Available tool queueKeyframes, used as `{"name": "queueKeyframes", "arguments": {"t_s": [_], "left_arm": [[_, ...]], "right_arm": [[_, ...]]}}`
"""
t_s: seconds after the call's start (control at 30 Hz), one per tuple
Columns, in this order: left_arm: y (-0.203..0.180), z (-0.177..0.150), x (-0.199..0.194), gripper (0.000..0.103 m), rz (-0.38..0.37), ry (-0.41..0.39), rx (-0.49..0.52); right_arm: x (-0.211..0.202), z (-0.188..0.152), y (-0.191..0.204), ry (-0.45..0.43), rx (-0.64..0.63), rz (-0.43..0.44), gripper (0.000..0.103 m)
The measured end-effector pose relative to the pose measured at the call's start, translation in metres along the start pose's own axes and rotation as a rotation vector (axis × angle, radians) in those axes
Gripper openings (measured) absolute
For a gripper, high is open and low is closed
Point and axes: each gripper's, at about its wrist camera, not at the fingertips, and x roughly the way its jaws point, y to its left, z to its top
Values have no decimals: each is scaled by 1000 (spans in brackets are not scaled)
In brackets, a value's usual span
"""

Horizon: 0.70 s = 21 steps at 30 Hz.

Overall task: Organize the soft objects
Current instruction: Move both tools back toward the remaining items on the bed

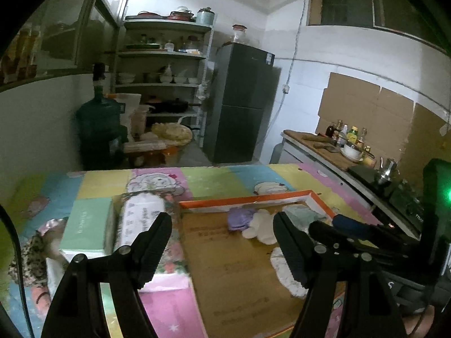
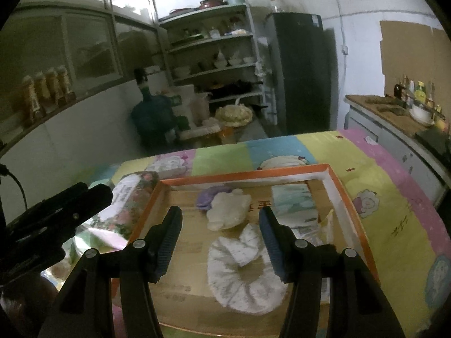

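Note:
An orange-rimmed cardboard tray (image 1: 253, 200) (image 2: 242, 173) lies on the table. In it are a purple soft piece (image 1: 241, 218) (image 2: 208, 195), a white fluffy cloth (image 1: 262, 225) (image 2: 228, 209), a white speckled ring-shaped cloth (image 1: 279, 267) (image 2: 242, 270) and a teal-and-white packet (image 1: 301, 214) (image 2: 293, 200). Left of the tray lie a floral-wrapped roll (image 1: 141, 217) (image 2: 126, 197) and a mint green box (image 1: 87, 225). My left gripper (image 1: 222, 245) (image 2: 95, 194) hangs open over the tray's left edge. My right gripper (image 2: 220, 239) (image 1: 327, 225) stands open above the ring cloth, touching nothing.
A colourful cartoon mat (image 1: 214, 180) covers the table. A leopard-print cloth (image 1: 31, 253) lies at its left edge. To the right runs a counter (image 1: 310, 140) with bottles, a bowl and a kettle. A dark fridge (image 1: 242, 101), shelves and a water jug (image 1: 98, 118) stand behind.

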Motion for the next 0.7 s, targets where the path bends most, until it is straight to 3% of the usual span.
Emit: {"name": "queueKeyframes", "arguments": {"t_s": [0.27, 0.7], "left_arm": [[16, -14, -18, 74, 94, -30, 19], [43, -27, -44, 74, 149, -61, 5]], "right_arm": [[-8, -12, 23, -37, -20, 21, 59], [-7, -31, 56, -49, -32, 72, 59]]}}
